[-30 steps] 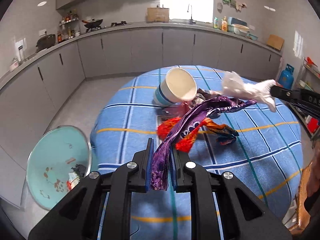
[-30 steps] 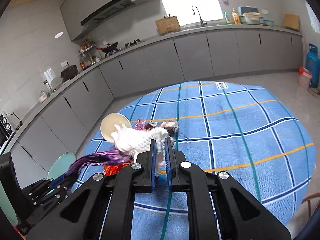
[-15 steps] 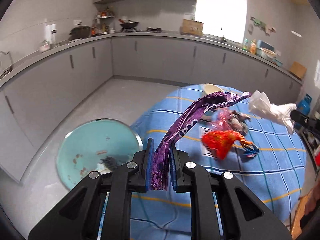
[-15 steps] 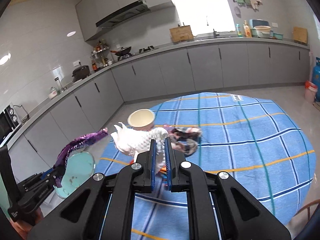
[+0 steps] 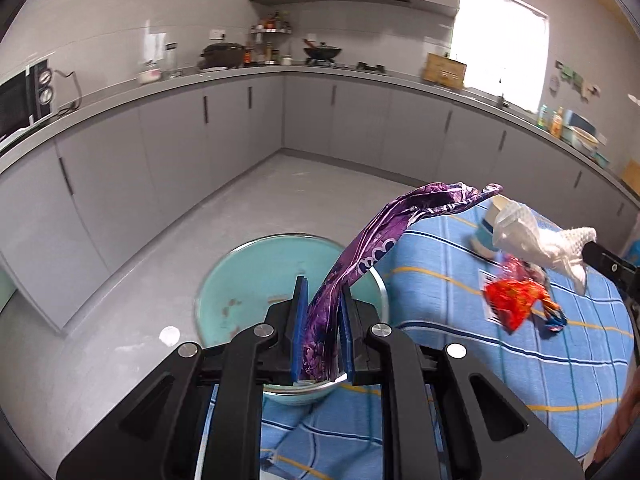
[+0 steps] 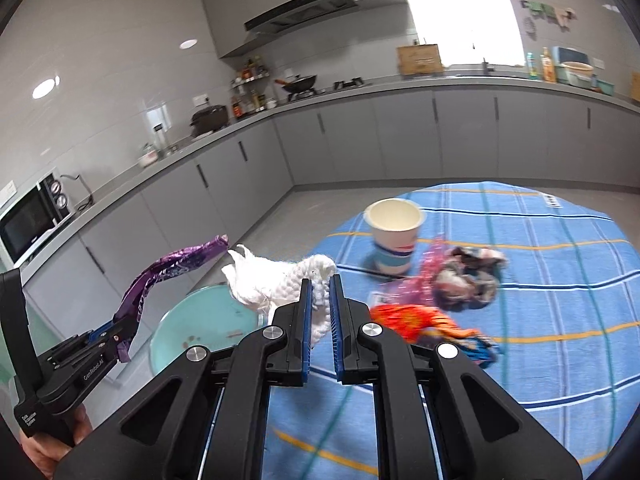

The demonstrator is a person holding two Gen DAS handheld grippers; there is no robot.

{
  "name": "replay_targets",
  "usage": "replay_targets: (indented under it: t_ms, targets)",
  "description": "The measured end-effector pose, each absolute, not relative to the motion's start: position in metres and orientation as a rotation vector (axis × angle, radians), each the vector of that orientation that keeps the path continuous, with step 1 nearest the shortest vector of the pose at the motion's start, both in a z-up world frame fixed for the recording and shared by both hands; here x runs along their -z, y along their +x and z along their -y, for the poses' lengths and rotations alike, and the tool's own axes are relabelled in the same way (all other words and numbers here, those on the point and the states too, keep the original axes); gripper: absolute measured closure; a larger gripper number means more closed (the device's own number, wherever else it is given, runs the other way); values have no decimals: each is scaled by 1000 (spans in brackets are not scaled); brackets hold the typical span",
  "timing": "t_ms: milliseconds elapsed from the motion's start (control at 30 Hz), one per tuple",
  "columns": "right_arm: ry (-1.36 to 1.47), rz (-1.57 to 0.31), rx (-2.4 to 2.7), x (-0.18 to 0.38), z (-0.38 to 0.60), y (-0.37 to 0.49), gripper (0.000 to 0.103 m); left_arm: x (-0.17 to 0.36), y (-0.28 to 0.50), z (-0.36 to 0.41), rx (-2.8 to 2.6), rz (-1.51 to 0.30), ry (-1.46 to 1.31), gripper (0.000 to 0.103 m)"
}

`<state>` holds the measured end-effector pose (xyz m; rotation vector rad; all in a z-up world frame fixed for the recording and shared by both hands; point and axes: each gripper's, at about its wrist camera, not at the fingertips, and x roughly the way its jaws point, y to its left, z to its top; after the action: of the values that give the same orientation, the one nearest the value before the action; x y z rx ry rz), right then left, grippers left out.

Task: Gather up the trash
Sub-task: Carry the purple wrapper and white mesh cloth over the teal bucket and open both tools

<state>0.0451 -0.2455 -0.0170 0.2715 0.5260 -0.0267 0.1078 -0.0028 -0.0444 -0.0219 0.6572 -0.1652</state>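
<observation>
— What are the grippers doing?

— The left gripper (image 5: 323, 334) is pinching a purple wrapper (image 5: 372, 240) above the teal bin (image 5: 224, 296); the right gripper (image 6: 320, 312) is clamping a white tissue (image 6: 276, 280).

— And the room?

— A blue checked tablecloth (image 6: 540, 280) is carrying a paper cup (image 6: 394, 236) and an orange wrapper (image 6: 416, 320) — grey cabinets (image 5: 168, 152) are curving behind. "GenRobot.AI" is showing on the left tool.
</observation>
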Motion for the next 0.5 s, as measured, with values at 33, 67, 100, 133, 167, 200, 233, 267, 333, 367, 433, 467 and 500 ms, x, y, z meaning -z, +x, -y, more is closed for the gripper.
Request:
replay_targets:
  t_ms: [33, 67, 100, 133, 167, 200, 233, 267, 333, 367, 433, 467, 500]
  targets:
    - [265, -530, 17, 18, 238, 50, 93, 46, 109, -1, 155, -660, -26, 88]
    - [259, -534, 7, 19, 231, 54, 93, 47, 111, -7, 141, -665, -35, 88]
    - [254, -537, 1, 19, 226, 57, 93, 49, 113, -12, 128, -671, -42, 88]
    - [247, -541, -8, 20, 220, 61, 93, 51, 115, -16, 116, -676, -43, 88]
    - [241, -546, -16, 21, 214, 65, 93, 53, 117, -19, 105, -680, -44, 88]
    - [233, -553, -27, 23, 206, 72, 93, 55, 120, -22, 95, -687, -47, 88]
    - [229, -557, -33, 24, 201, 75, 93, 57, 122, -24, 87, -692, -50, 88]
    - [220, -562, -42, 26, 193, 81, 93, 59, 124, -27, 80, -696, -50, 88]
    - [204, -572, -53, 30, 180, 90, 93, 63, 129, -31, 65, -705, -46, 88]
    - [197, -578, -58, 33, 173, 96, 93, 65, 130, -31, 57, -710, -45, 88]
    - [190, -590, -62, 38, 166, 103, 93, 72, 137, -33, 38, -726, -40, 88]
    - [188, -596, -66, 40, 162, 107, 93, 75, 140, -34, 33, -734, -40, 88]
    - [185, -604, -71, 43, 157, 112, 93, 78, 143, -33, 30, -739, -38, 88]
